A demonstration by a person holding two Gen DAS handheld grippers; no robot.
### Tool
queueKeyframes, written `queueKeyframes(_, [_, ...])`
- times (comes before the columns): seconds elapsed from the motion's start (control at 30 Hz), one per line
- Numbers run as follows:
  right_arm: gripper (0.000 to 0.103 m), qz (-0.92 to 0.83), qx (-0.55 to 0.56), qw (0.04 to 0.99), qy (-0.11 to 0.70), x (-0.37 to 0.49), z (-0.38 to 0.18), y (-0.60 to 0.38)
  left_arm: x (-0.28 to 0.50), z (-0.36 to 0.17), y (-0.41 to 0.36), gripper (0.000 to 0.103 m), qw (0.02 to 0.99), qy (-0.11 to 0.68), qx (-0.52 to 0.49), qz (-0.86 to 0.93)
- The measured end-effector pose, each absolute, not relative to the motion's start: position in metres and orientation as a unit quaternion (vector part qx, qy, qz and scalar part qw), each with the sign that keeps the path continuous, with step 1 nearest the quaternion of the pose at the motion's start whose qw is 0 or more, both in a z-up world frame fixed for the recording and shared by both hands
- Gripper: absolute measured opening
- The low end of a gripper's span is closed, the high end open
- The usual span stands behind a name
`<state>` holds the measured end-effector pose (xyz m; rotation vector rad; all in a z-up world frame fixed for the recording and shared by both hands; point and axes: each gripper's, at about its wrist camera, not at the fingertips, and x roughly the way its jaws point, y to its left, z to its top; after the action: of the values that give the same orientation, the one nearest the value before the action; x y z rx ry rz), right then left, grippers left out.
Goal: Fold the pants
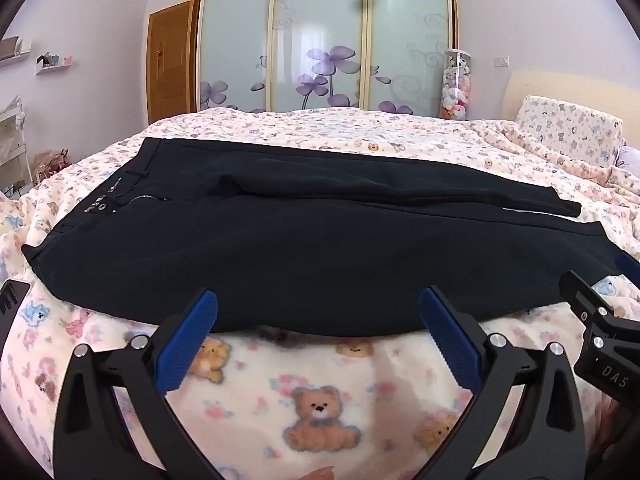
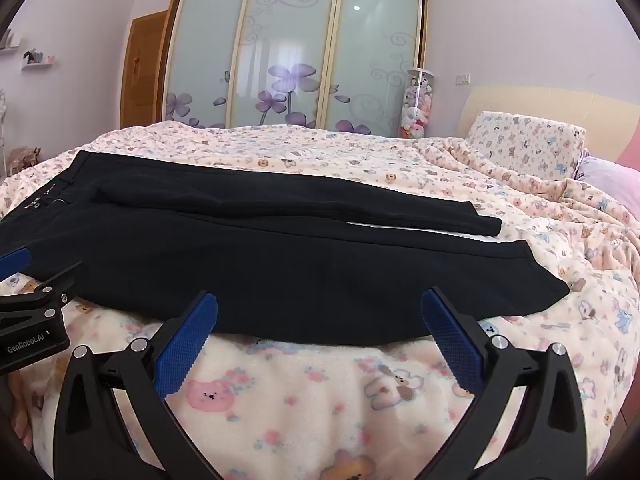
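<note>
Since the black trousers (image 1: 320, 248) lie flat across the bed (image 1: 320, 392), soft and floppy, best pinch the near edge; left claw (image 1: 318, 316) and right claw (image 2: 318, 316) both gape empty.

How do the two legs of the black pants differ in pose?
On the black fabric pants, the near leg lies closer to the open hand-held grippers and its hem reaches further right; the far leg looks narrower and stops shorter. A strip of teddy-bear blanket shows between their hems. Both lie flat, unfolded.
</note>
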<state>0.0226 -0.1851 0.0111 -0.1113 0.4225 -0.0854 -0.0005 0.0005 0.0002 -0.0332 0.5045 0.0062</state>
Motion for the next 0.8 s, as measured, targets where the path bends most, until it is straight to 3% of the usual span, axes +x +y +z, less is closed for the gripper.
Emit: queueKeyframes(0.8, [0.102,-0.042,-0.054,0.976,0.209,0.0224,0.0117,-0.1869,0.0,0.0,0.0004,0.101,0.967,0.253,-0.014,0.004])
